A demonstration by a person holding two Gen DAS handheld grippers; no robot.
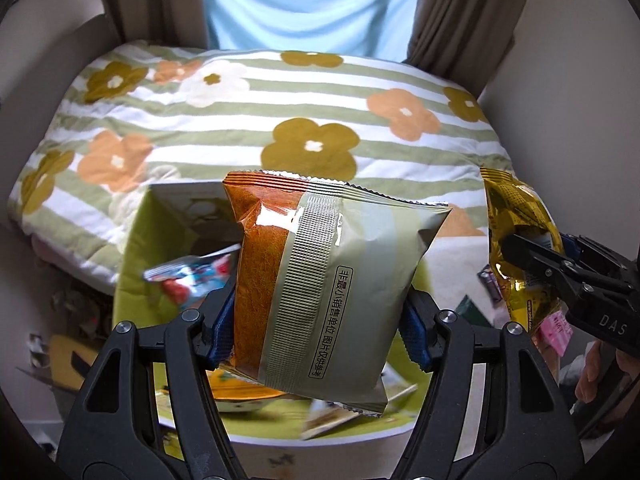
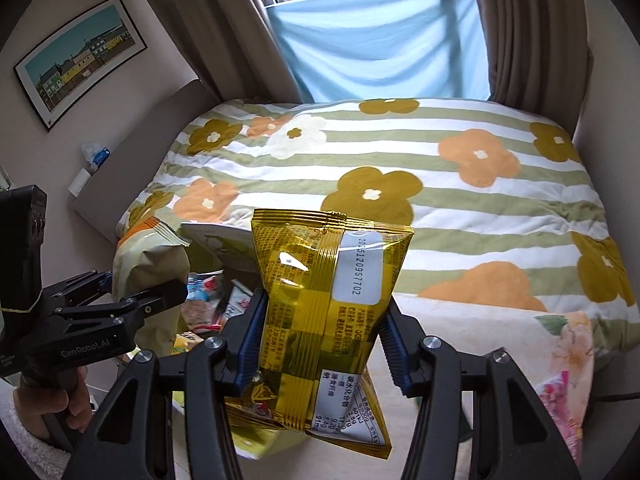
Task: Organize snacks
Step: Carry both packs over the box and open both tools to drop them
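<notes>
My left gripper is shut on an orange and pale green snack bag, held up in the air with its back seam facing the camera. The same bag shows at the left of the right wrist view, between the left gripper's fingers. My right gripper is shut on a gold foil snack bag with a white date label. That gold bag also appears at the right edge of the left wrist view. Below both lies a green box with several snack packets inside.
A bed with a striped flowered quilt fills the space ahead, with brown curtains and a blue cloth over the window behind it. A framed picture hangs on the left wall. A floral cloth and pink packet lie at right.
</notes>
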